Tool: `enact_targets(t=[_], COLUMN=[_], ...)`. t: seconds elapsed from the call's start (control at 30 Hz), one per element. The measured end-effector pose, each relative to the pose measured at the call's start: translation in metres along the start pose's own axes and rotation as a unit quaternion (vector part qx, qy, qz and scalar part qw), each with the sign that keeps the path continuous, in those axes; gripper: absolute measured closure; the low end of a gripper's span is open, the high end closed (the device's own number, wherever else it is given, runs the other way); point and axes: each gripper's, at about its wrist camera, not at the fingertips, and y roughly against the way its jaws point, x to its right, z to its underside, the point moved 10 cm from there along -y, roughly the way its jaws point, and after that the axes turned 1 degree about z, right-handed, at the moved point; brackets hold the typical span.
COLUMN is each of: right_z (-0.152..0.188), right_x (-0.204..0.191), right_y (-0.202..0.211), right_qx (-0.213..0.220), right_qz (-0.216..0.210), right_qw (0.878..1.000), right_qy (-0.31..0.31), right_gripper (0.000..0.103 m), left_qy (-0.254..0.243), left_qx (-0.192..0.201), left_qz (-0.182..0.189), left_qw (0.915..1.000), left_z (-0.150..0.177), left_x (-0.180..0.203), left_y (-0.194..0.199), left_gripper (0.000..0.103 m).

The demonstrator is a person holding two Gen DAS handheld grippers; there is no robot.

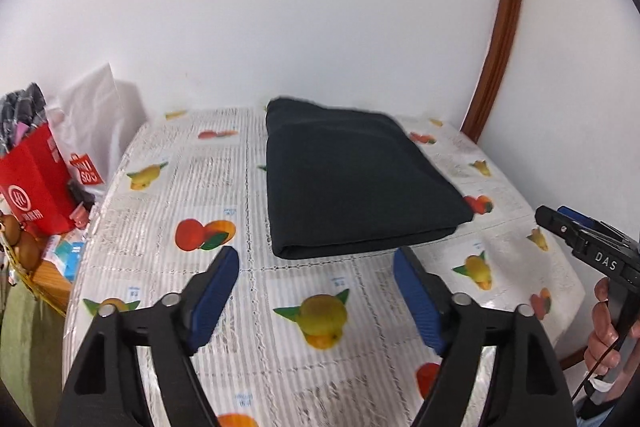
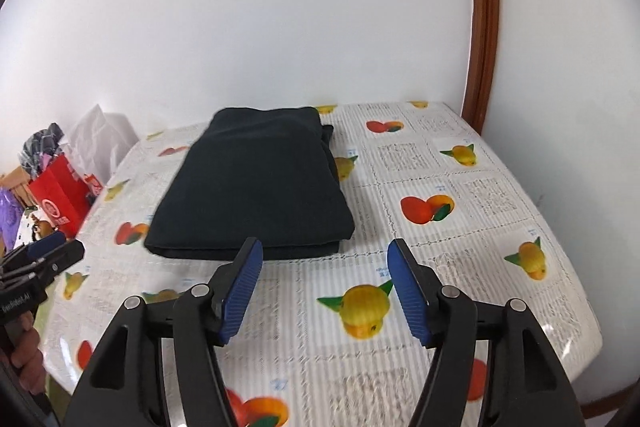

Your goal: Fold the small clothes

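A dark folded garment (image 1: 352,183) lies flat on the table with the fruit-print cloth (image 1: 192,195); it also shows in the right wrist view (image 2: 256,187). My left gripper (image 1: 316,259) is open and empty, held just short of the garment's near edge. My right gripper (image 2: 324,251) is open and empty, near the garment's near right corner. Each gripper appears at the side of the other's view: the right one (image 1: 588,243) and the left one (image 2: 44,259).
A red paper bag (image 1: 36,187) with clothes and a white plastic bag (image 1: 100,115) stand left of the table. A white wall is behind the table. A brown door frame (image 1: 500,39) runs up at the right. The table's front edge (image 2: 520,403) is close.
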Motion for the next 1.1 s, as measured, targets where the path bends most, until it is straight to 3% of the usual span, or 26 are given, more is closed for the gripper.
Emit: enact_targets(t=[0.1, 0.17, 0.37, 0.43, 0.67, 1.1], right_z=[0.003, 0.006, 0.02, 0.025, 0.033, 0.042], right_x=[-0.001, -0.002, 0.003, 0.004, 0.003, 0.005], right_y=[0.024, 0.039, 0.081, 0.09, 0.121, 0.124], right_qx=[0.007, 0.016, 0.042, 0.048, 0.063, 0.058], right_qz=[0.013, 0.018, 0.04, 0.047, 0.057, 0.064], right_qw=[1.0, 1.0, 0.998, 0.998, 0.996, 0.996], right_qy=[0.0, 0.002, 0.01, 0.011, 0.014, 0.017], right_gripper=[0.034, 0.02, 0.002, 0.001, 0.0, 0.0], left_qy=[-0.005, -0.006, -0.013, -0.015, -0.017, -0.023], left_qx=[0.015, 0.024, 0.029, 0.033, 0.042, 0.039], left_qz=[-0.012, -0.018, -0.031, -0.042, -0.039, -0.048], left_qw=[0.9998, 0.9995, 0.999, 0.9985, 0.9982, 0.9978], left_z=[0.003, 0.006, 0.018, 0.022, 0.027, 0.03], left_x=[0.006, 0.01, 0.016, 0.015, 0.019, 0.021], left_y=[0.021, 0.035, 0.062, 0.07, 0.086, 0.092], left_gripper=[0.021, 0.02, 0.013, 0.008, 0.008, 0.008])
